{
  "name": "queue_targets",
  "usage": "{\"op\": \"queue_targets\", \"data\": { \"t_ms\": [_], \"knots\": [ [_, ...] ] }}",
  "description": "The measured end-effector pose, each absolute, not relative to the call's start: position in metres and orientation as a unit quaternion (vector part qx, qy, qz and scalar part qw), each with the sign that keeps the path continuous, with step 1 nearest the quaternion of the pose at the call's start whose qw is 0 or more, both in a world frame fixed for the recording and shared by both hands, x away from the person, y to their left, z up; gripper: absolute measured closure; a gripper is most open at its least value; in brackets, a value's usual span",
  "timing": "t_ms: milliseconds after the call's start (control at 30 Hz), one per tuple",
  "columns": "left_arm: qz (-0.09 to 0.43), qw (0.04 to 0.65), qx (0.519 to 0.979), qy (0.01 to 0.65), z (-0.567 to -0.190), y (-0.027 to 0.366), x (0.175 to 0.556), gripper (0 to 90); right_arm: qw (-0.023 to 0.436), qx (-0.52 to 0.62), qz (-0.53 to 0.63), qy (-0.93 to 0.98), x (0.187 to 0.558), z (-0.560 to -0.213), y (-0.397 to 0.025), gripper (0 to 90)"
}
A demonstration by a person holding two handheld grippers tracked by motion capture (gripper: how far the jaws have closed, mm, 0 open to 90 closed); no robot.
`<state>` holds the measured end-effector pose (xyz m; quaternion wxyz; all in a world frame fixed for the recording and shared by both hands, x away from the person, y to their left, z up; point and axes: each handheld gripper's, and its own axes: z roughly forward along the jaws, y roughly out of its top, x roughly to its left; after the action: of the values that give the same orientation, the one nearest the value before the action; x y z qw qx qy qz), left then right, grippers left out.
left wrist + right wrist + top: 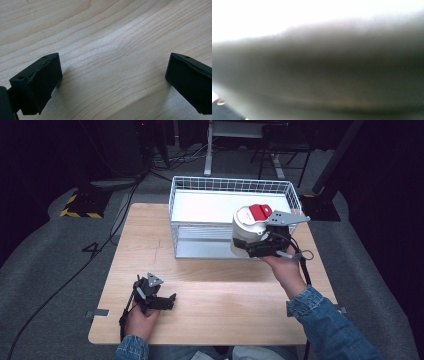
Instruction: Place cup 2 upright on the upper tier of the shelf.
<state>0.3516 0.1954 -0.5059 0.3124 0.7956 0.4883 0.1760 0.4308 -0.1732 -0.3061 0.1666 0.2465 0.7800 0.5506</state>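
while right claw (252, 245) grips white jar (246, 227) over wire basket (200, 187), left claw (159, 301) rests released on wood table (225, 295).

Wire basket (185, 227) on far half of table (225, 305), right of centre. Canister (248, 230) held by right gripper (260, 247) at basket's front right corner, above its rim. Left gripper (157, 295) on table at near left, well apart from basket, jaws wide over bare wood.

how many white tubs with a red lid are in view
1. The white tub is clamped by the right gripper, held at the front right of the wire basket. Nothing else sits in the part of the basket on show.
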Motion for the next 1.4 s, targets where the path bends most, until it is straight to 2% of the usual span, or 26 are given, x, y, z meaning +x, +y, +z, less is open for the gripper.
{"op": "queue_targets", "data": {
  "t_ms": [300, 633, 1400],
  "knots": [
    [0.175, 0.312, 0.796, 0.488, -0.506, 0.196, 0.351, 1.4, 0.179, 0.257, 0.549, 0.775, 0.444, -0.277, -0.168, 10.3],
    [0.176, 0.312, 0.795, 0.489, -0.506, 0.196, 0.352, 1.4, 0.190, 0.268, 0.547, 0.770, 0.462, -0.261, -0.163, 10.3],
    [0.172, 0.315, 0.796, 0.487, -0.506, 0.196, 0.353, 1.9, 0.214, 0.328, 0.536, 0.748, 0.525, -0.255, -0.150, 10.3]
  ]
}}
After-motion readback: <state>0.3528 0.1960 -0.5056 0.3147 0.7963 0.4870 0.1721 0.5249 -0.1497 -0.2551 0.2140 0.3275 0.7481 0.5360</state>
